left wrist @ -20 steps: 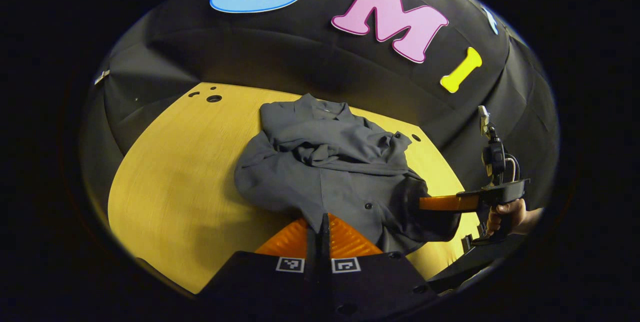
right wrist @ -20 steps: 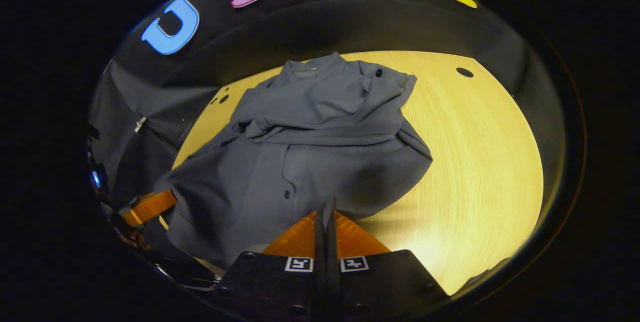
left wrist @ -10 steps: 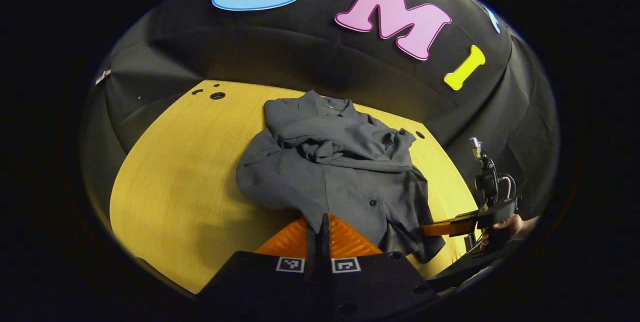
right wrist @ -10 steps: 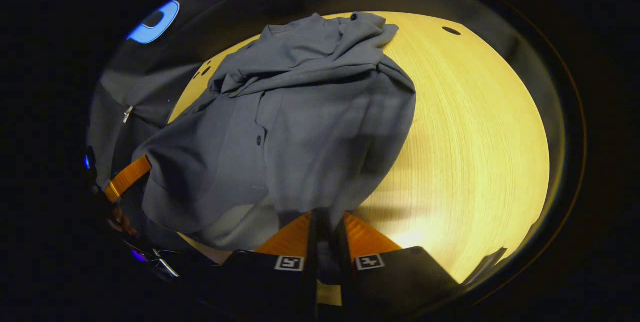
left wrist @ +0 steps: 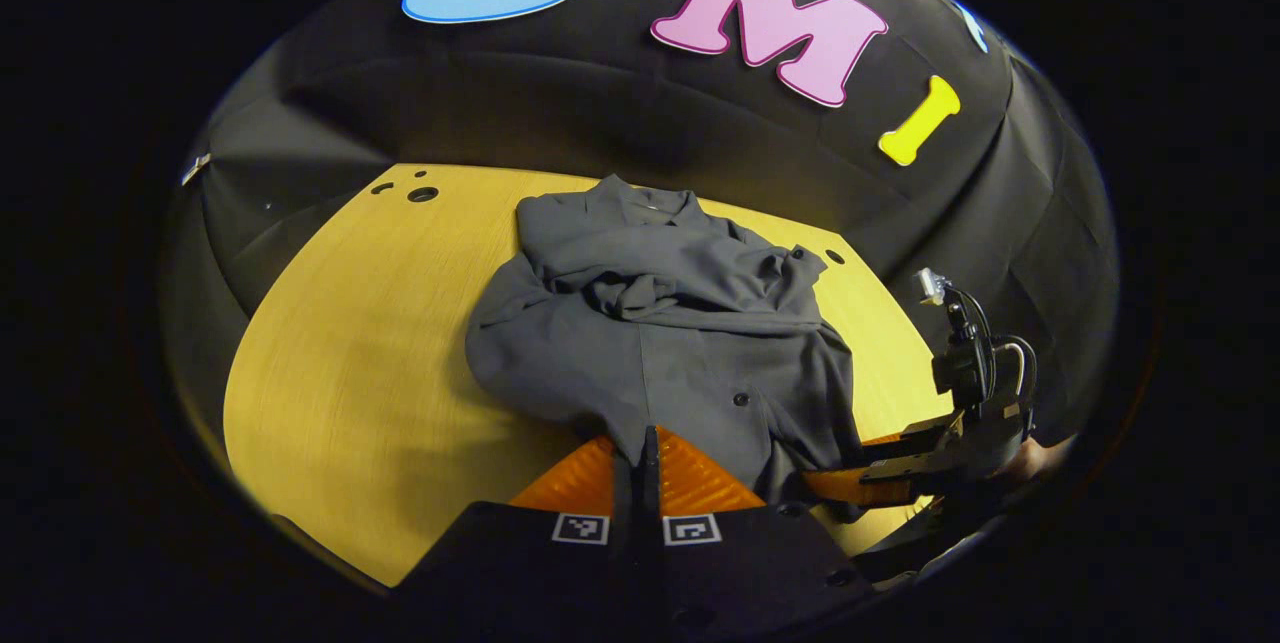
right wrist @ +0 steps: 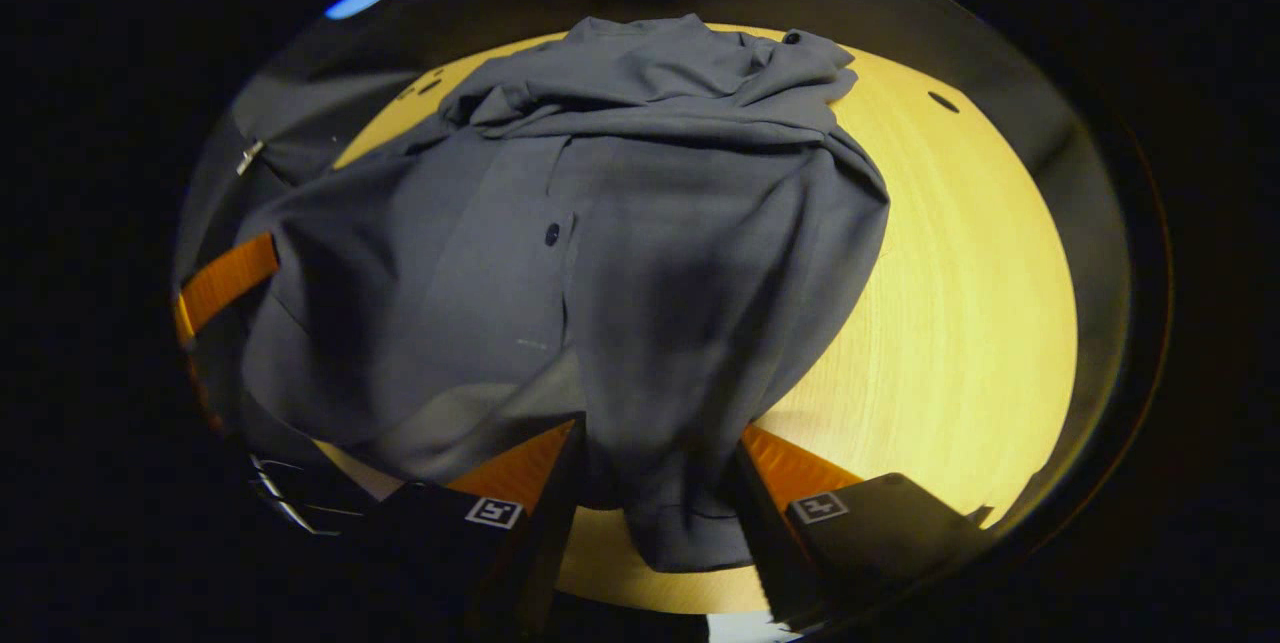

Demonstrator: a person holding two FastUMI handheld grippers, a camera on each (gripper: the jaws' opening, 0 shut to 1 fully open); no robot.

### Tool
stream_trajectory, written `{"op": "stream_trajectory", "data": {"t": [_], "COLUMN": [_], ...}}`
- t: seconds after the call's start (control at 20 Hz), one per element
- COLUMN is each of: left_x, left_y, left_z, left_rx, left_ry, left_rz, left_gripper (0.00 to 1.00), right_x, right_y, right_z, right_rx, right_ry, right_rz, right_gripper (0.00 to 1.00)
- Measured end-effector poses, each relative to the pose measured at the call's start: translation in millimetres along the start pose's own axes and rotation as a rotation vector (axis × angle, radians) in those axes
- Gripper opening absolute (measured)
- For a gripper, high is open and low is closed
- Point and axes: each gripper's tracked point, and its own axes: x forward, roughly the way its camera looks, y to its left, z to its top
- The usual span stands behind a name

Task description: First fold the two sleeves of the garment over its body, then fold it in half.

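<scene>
In the left gripper view, the left claw, its fingers pressed together, pinches the near hem of the grey garment, which lies crumpled on the yellow surface; farther right, the right claw reaches the hem's corner. In the right gripper view, the right claw stands spread wide, cloth hanging loose between its fingers; a second earlier they were pressed together on the hem. The left claw shows at the far edge.

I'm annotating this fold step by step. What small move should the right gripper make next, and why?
Probably close the right gripper on the shirt hem: its fingers stand apart with hem cloth between them, while the left gripper is already shut on the hem.
</scene>
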Motion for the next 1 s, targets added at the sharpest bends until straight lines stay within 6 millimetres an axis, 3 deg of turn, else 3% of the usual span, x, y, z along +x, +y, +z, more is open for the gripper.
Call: {"op": "stream_trajectory", "data": {"t": [0.05, 0.25, 0.35, 0.4, 0.5, 0.6, 0.8, 1.0], "left_x": [0.9, 2.2, 1.3, 1.0, -1.9, -4.0, -6.7, -3.7], "left_y": [-1.4, -3.3, -0.5, 0.5, 1.3, 3.3, 6.9, 8.8], "left_z": [-0.9, -2.6, -1.6, -1.3, 2.8, 5.8, 20.1, 48.2], "left_rx": [-0.001, -0.003, -0.004, -0.004, -0.004, -0.006, -0.008, -0.004], "left_ry": [0.001, 0.000, -0.004, -0.003, -0.012, -0.020, -0.047, -0.098], "left_rz": [-0.001, -0.001, 0.006, 0.006, 0.010, 0.011, 0.016, 0.024], "left_gripper": [0.06, 0.06, 0.06, 0.06, 0.02, 0.06, 0.06, 0.06], "right_x": [-1.1, -0.1, -1.5, -0.8, -9.1, -16.5, -36.0, -49.8], "right_y": [-2.0, -4.0, -3.8, -3.8, -5.5, -2.1, 1.8, -1.9], "right_z": [0.4, 10.8, 21.0, 24.3, 35.7, 46.6, 85.4, 133.0], "right_rx": [-0.055, 0.006, 0.113, 0.147, 0.156, 0.139, 0.115, 0.081], "right_ry": [0.000, -0.017, -0.038, -0.054, -0.104, -0.150, -0.249, -0.349], "right_rz": [-0.027, 0.033, 0.085, 0.105, 0.111, 0.117, 0.121, 0.110], "right_gripper": [0.77, 0.15, 0.12, 0.05, 0.05, 0.05, 0.05, 0.05]}}
